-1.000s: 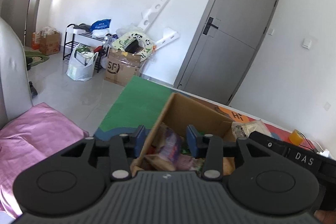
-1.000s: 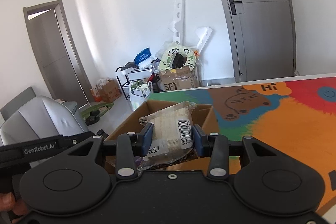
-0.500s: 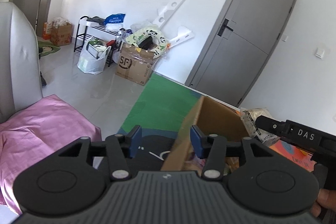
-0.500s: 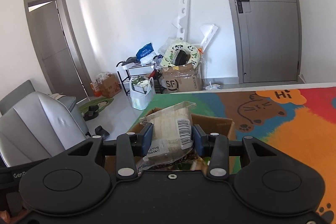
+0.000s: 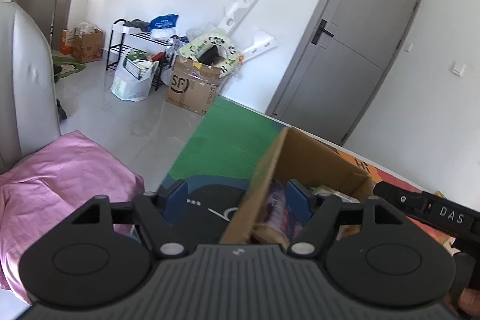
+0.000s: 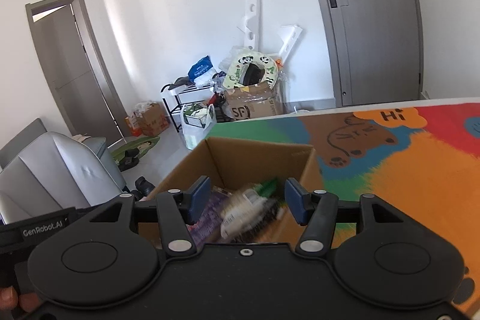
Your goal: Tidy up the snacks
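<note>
An open cardboard box [image 6: 258,158] stands on the colourful table mat and holds several snack packets. My right gripper [image 6: 247,200] hovers over it and its jaws are opening. A clear packet with a barcode [image 6: 243,210] is blurred below and between the pads, free of them, beside a purple packet [image 6: 207,219]. My left gripper [image 5: 237,197] is at the box's [image 5: 303,158] left side, jaws opening. The box's left wall runs between the pads, untouched. A purple packet [image 5: 283,209] lies inside by the right pad.
The mat [image 6: 405,170] stretches to the right of the box. A pink cloth [image 5: 60,179] and a grey chair [image 6: 54,167] lie left of the table. Boxes, bags and a rack [image 5: 186,71] crowd the far wall by a grey door [image 5: 345,56]. A black housing marked DAS [image 5: 444,218] sits at the right.
The right jaws have spread and let go of the clear packet, which drops into the box. The left jaws have widened and now straddle the box's left wall.
</note>
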